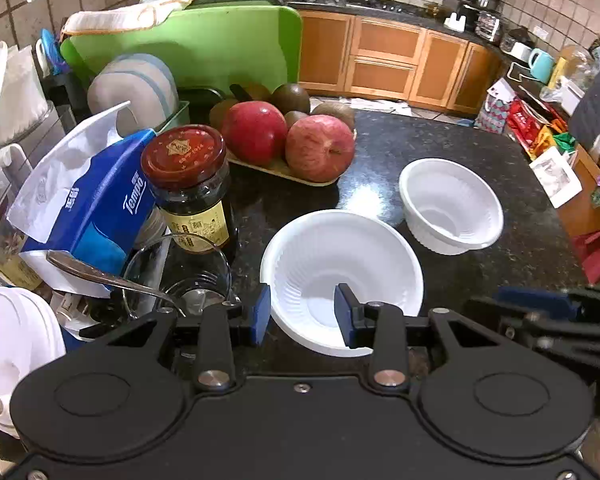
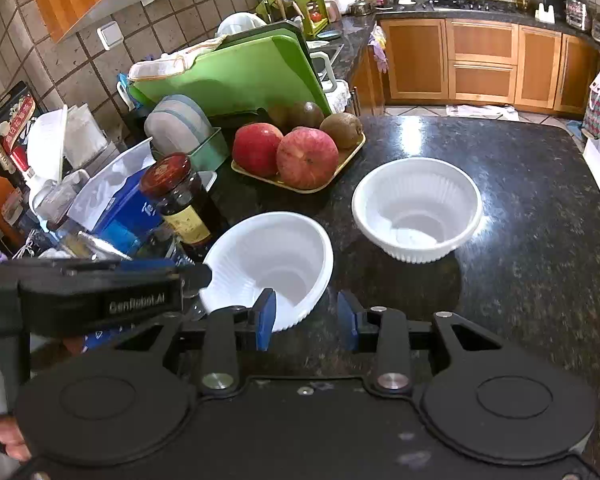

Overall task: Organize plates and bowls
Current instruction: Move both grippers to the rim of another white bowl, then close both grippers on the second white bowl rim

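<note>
Left gripper (image 1: 302,314) open wide, one finger inside the near bowl (image 1: 340,256), one outside its rim. Right gripper (image 2: 306,320) open wide too, holding nothing, near bowl just ahead-left. Far bowl (image 2: 416,208) ahead, on the counter (image 2: 520,200).

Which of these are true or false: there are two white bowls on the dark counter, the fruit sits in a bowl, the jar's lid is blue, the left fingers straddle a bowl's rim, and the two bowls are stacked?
1. Two white bowls stand on the dark counter: the near bowl and the far bowl. True.
2. The fruit sits in a bowl. False: the apples lie on a flat yellowish tray.
3. The jar has a blue lid. False: its lid is dark red.
4. The left gripper has its fingers open on either side of the near bowl's rim. True.
5. The bowls are stacked. False: they stand apart, side by side.
</note>
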Motion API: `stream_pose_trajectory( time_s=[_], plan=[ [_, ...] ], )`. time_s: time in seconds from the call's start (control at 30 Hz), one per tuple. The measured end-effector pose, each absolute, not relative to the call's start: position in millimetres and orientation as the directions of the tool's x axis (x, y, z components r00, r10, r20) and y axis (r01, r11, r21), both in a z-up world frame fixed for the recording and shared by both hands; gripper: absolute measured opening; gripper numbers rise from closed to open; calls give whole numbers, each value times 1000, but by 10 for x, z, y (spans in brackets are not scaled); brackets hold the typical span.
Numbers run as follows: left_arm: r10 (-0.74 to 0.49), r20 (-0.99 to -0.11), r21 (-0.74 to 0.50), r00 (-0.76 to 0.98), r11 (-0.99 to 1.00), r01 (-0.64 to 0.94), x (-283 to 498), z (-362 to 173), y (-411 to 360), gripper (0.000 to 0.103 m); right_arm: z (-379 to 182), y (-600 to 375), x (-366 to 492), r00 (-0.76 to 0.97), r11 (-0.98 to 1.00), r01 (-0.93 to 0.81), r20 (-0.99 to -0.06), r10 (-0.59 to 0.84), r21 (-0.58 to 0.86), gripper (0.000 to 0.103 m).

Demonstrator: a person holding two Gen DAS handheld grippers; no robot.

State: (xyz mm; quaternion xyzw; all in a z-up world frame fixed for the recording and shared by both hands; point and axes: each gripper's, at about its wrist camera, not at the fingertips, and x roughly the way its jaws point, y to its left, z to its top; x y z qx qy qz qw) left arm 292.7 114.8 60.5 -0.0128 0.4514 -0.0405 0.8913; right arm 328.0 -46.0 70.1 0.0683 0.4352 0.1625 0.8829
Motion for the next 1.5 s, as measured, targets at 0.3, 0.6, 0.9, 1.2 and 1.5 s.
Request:
stream_pose_trajectory(
  time_s=[0.3, 0.6, 0.9, 1.2, 1.5],
  plan=[
    [-40, -833, -32, 552, 999, 25, 3103, 476, 1086, 45, 482, -551, 3737, 501, 924, -217, -777, 381, 314, 32],
    [-17, -852, -15, 523, 1000, 8, 3323, 387, 1087, 45, 239, -506, 3955, 455, 924, -226, -805, 381, 309, 32],
    [-8, -857, 4, 515, 1000, 22, 3398, 336, 1121, 44, 192, -434, 4002, 452, 922, -237, -806, 383, 306, 32],
    [-12, -871, 19, 491, 998, 58, 3453, 216, 1098, 44, 116, -335, 3985, 442, 925, -260, -817, 369, 277, 29],
    [-60, -881, -2, 469, 993, 122, 3430, 180, 924, 39, 78, -429, 3881, 445, 936, -260, -830, 335, 238, 22]
  ],
)
